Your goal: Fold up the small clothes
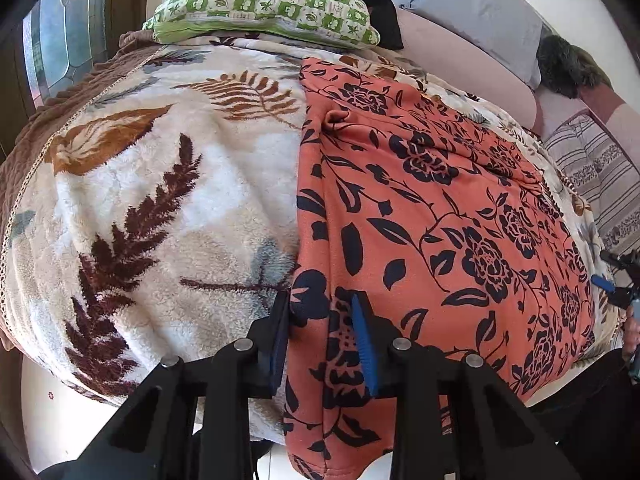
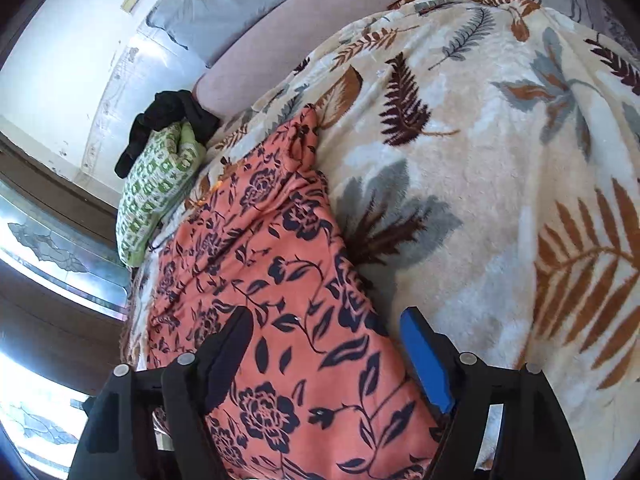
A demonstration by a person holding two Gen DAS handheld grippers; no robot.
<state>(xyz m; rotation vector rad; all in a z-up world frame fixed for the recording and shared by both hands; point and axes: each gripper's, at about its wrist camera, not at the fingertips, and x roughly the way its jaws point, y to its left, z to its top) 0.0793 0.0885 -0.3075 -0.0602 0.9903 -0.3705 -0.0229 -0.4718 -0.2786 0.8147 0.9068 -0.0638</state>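
Observation:
An orange garment with a dark floral print (image 1: 432,216) lies spread flat on a leaf-patterned fleece blanket (image 1: 160,184); its near edge hangs over the bed's front. My left gripper (image 1: 322,304) is open, its fingers straddling the garment's near left corner. The garment also shows in the right wrist view (image 2: 272,280). My right gripper (image 2: 326,320) is open wide above the garment's near right part, its blue pad (image 2: 424,356) close to the right edge. The right gripper's tips also show at the far right of the left wrist view (image 1: 616,276).
A green checked pillow (image 1: 264,8) with a black cloth (image 1: 376,0) on it lies at the far end of the bed. Grey and pink cushions (image 1: 480,12) and a striped cushion (image 1: 596,168) line the wall side. A window (image 2: 44,248) is at the left.

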